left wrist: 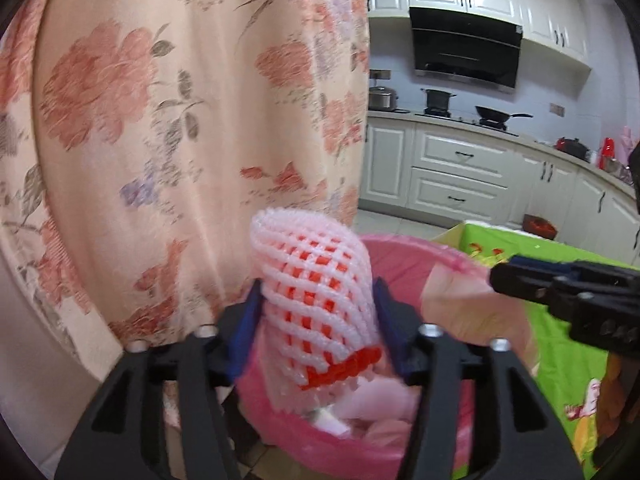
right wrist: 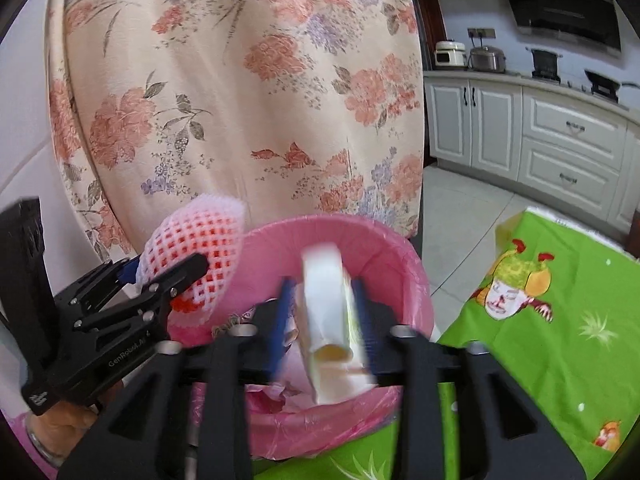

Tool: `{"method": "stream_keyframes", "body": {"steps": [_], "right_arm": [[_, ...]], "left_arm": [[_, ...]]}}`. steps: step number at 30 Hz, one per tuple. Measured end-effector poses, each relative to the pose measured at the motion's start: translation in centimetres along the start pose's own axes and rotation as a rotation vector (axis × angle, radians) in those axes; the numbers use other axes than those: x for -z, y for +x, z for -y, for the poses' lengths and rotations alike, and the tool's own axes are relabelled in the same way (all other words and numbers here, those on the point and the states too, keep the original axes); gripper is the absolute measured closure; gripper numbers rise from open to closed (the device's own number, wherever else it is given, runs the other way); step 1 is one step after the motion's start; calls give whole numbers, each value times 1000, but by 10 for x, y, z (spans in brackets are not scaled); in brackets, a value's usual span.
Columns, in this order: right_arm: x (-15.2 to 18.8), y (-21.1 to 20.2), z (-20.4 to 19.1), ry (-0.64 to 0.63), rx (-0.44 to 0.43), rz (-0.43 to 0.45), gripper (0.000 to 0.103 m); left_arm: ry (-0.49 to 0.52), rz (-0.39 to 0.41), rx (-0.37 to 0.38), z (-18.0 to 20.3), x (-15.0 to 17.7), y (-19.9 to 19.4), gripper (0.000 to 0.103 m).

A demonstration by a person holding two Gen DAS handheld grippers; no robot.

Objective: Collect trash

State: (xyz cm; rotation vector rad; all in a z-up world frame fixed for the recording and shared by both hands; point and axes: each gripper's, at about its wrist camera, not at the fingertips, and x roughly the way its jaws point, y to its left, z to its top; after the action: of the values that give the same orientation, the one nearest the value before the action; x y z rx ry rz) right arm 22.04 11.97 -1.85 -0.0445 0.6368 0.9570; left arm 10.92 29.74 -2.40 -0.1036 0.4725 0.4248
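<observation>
The foam net [left wrist: 316,300] stands between the left gripper's [left wrist: 318,320] blue pads, jaws clamped on it, just above the near rim of the pink-lined bin [left wrist: 404,252]. The right gripper [right wrist: 322,312] grips a blurred white paper roll [right wrist: 326,320] over the bin's mouth [right wrist: 384,248], beside the green tablecloth [right wrist: 560,340].

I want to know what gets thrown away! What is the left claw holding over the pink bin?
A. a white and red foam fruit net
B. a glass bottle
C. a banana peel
A: the left claw grips a foam fruit net above the pink bin.
</observation>
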Motion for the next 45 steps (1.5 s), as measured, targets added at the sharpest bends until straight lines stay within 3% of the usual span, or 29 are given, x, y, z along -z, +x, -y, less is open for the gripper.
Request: {"method": "stream_keyframes", "body": {"steps": [1,6,11,18,22,26,29,33,45], "right_arm": [[2,-4,3,12,-9,19,32],[10,-29,13,58,-7,75,32],[18,-73,15,48,27,140,32],[27,-136,-2,15,71,209,18],[32,-160,-17,-49,102,212,18],[52,-175,-23,-69,113,218,18],[76,-182,-27,-81,138,217,18],[94,-192,-26,-53,164,210,18],[109,-203,-41,-103,198,207,18]], "left_arm": [[-1,-1,-4,-2,3,-1,32],[7,15,-13,-7,13,-16,23],[20,64,-28,-4,15,-44,4],[-13,130,-75,9,20,-108,5],[-1,159,-85,22,24,-143,5],[-38,164,-45,27,30,-170,5],[-49,159,-47,34,41,-183,5],[20,173,-65,47,55,-199,5],[50,181,-25,56,65,-219,5]]}}
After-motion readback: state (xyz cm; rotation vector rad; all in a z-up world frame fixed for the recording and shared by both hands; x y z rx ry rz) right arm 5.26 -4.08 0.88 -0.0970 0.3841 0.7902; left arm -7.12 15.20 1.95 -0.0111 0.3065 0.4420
